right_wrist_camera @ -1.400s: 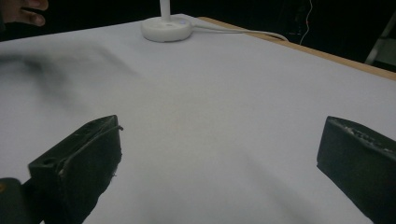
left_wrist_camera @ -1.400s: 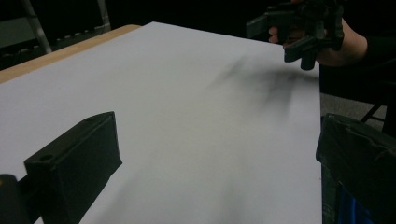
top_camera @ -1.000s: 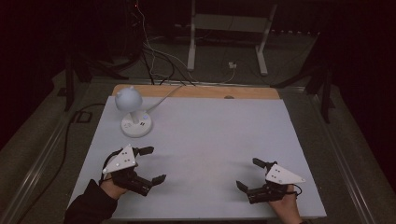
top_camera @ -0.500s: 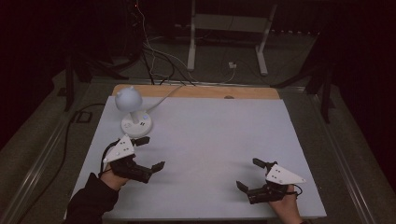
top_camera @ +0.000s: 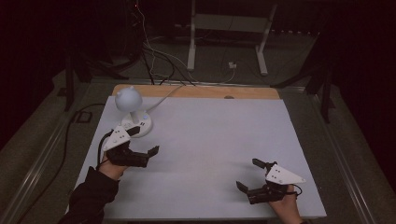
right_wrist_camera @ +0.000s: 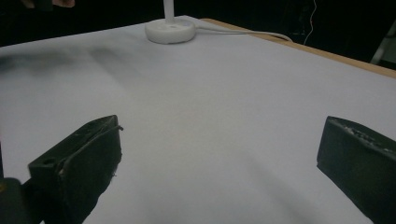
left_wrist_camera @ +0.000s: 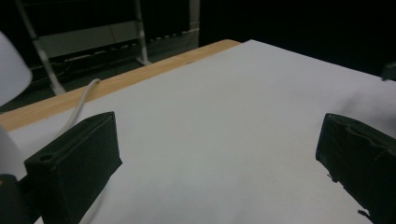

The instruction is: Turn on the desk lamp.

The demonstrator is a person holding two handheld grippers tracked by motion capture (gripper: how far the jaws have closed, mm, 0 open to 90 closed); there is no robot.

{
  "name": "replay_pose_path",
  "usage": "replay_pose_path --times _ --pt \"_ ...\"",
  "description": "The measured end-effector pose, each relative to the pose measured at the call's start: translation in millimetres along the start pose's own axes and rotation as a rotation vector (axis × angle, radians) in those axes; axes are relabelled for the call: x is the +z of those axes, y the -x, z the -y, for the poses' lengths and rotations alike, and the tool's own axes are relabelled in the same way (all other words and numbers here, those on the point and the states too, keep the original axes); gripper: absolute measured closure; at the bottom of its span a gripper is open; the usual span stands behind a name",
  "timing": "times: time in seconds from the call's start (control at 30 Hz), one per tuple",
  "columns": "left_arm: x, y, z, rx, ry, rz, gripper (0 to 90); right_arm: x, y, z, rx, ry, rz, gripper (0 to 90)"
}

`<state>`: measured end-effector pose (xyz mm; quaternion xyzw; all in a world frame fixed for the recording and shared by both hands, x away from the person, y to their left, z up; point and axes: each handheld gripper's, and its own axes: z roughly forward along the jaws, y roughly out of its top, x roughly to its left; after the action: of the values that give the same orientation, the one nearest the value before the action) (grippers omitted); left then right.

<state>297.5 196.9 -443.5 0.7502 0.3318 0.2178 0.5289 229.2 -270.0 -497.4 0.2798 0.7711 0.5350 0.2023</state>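
White and bare across most of its top, the counter (top_camera: 210, 154) sits in a dark room, with a strip of wood along its far edge. Nearest the person, at the lower right of the high view, the right tongs (top_camera: 248, 174) rest low over the surface with jaws spread wide and nothing between them — the right gripper view shows only plain white sheet in the gap. Farther in on the left side, the left tongs (top_camera: 144, 141) are held by a hand in a dark sleeve, jaws likewise wide apart and holding nothing. One of these jaws lies just beside the round base of a small white lamp (top_camera: 132, 112), which stands upright near the far left corner of the counter, its globe-shaped head atop a short stem. A white cable (top_camera: 161, 99) runs from the lamp base over the wooden strip — beyond it, a pale metal stand (top_camera: 229, 28) on the dim floor.
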Motion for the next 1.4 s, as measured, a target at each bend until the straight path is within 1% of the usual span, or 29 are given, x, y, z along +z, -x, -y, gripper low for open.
replay_pose_path --times 0.07,0.1,0.13,0.2,0.43,0.5,0.63,0.7,0.73,0.77,0.83,0.87,0.9,0.93,1.0,1.03,1.07,1.1,1.13,1.17,1.2,1.23,1.27,1.3,1.33,1.4 --pt "0.9 -1.7 0.5 0.0 0.0 -0.008 0.3 -0.1 0.3 -0.2 0.002 0.003 0.002 0.0" --pt "2.0 -3.2 1.1 -0.008 0.002 -0.016 0.3 -0.3 0.4 -0.1 0.005 0.003 0.001 0.0" --pt "4.6 -6.4 2.3 -0.018 -0.001 -0.033 0.3 -0.4 0.4 0.1 0.004 0.002 0.002 0.0" --pt "5.8 -8.1 2.9 -0.021 -0.006 -0.037 0.3 -0.6 0.6 0.0 0.001 0.004 0.003 0.0" --pt "15.0 -17.2 6.5 -0.052 -0.026 -0.085 0.3 -0.5 0.5 -0.1 0.001 0.003 0.002 0.0" --pt "17.2 -19.3 7.0 -0.061 -0.03 -0.11 0.3 -0.2 0.8 0.3 0.007 0.001 0.002 0.0" --pt "21.4 -24.3 8.2 -0.082 -0.023 -0.139 0.3 -0.2 0.9 0.3 0.005 0.0 0.003 0.0" --pt "23.3 -27.0 9.2 -0.093 -0.022 -0.169 0.3 -0.4 1.0 0.5 0.006 0.001 0.003 0.0" --pt "24.5 -28.5 9.6 -0.101 -0.027 -0.177 0.3 -0.4 0.8 0.5 0.004 0.0 0.004 0.0" --pt "26.0 -29.7 10.1 -0.105 -0.034 -0.197 0.3 -0.4 0.8 0.5 0.004 0.001 0.004 0.0" --pt "28.1 -32.5 11.1 -0.116 -0.032 -0.215 0.3 -0.4 1.1 0.4 0.005 0.001 0.004 0.0" --pt "28.8 -33.5 11.5 -0.118 -0.033 -0.24 0.3 -0.3 1.4 0.4 0.008 0.003 0.004 0.0" --pt "29.8 -37.1 12.3 -0.131 -0.028 -0.259 0.3 -0.5 1.3 0.6 0.007 0.002 0.004 0.0" --pt "29.8 -37.1 12.3 -0.131 -0.028 -0.259 0.3 -0.5 1.3 0.6 0.007 0.002 0.004 0.0" --pt "30.8 -40.9 13.0 -0.148 -0.031 -0.268 0.3 -0.7 1.2 0.5 0.003 0.003 0.005 0.0" --pt "31.1 -42.3 13.6 -0.152 -0.027 -0.278 0.3 -0.6 1.9 0.6 0.007 0.004 0.005 0.0" --pt "32.0 -44.5 14.5 -0.159 -0.028 -0.3 0.3 -0.5 1.9 0.9 0.01 0.003 0.004 0.0" --pt "32.6 -45.5 15.1 -0.167 -0.025 -0.309 0.3 -0.5 1.6 1.0 0.009 0.0 0.004 0.0" --pt "33.1 -46.8 15.7 -0.176 -0.021 -0.308 0.3 -0.5 1.4 0.9 0.006 -0.001 0.004 0.0" --pt "33.1 -46.8 15.7 -0.176 -0.021 -0.308 0.3 -0.5 1.4 0.9 0.006 -0.001 0.004 0.0" --pt "33.9 -48.4 16.1 -0.186 -0.028 -0.301 0.3 -0.5 1.5 0.8 0.005 0.0 0.004 0.0" --pt "35.0 -49.5 16.6 -0.184 -0.042 -0.308 0.3 -0.4 2.1 0.9 0.011 0.001 0.004 0.0" --pt "35.7 -49.8 17.2 -0.183 -0.041 -0.322 0.3 -0.5 2.1 1.1 0.013 -0.001 0.002 0.0" --pt "36.7 -50.5 17.5 -0.189 -0.044 -0.321 0.3 -0.5 2.1 1.1 0.013 -0.001 0.002 0.0" --pt "37.7 -51.4 17.6 -0.195 -0.057 -0.322 0.3 -0.5 2.0 1.1 0.009 -0.001 0.005 0.0" --pt "39.3 -52.9 18.6 -0.196 -0.053 -0.328 0.3 -0.5 2.2 1.0 0.009 0.0 0.004 0.0"
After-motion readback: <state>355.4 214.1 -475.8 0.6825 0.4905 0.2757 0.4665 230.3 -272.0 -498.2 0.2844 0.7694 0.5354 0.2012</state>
